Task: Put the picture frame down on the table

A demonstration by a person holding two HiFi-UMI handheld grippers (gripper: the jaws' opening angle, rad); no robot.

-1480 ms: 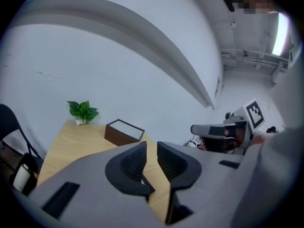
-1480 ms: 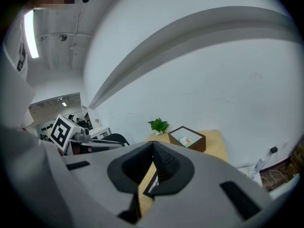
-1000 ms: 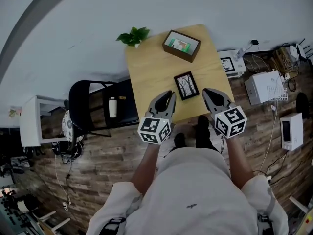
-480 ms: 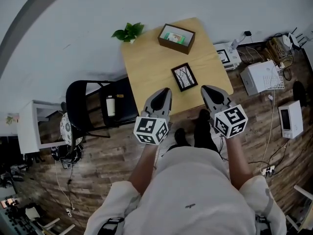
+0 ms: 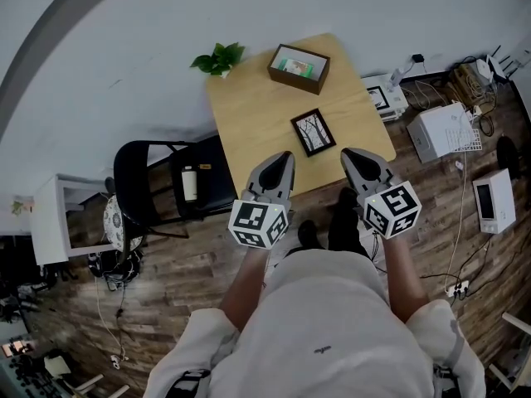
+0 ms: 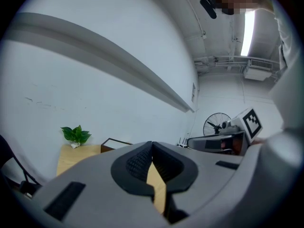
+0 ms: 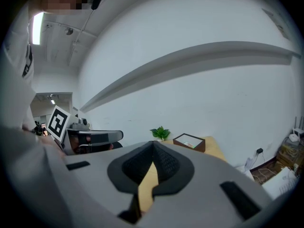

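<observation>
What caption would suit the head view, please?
Black picture frame lies on table; left tool and right tool shut, empty.

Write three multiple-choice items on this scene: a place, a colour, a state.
1. Where is the picture frame? A on the black chair; B flat on the table; C on the floor.
2. What colour is its border? A white; B black; C red.
3. How do the fingers of the left gripper stand? A wide apart; B shut on the frame; C shut, empty.
Key: B, it lies on the wooden top; B, a black rim rings the tree print; C, the fingers have just closed and meet with nothing between them.
</observation>
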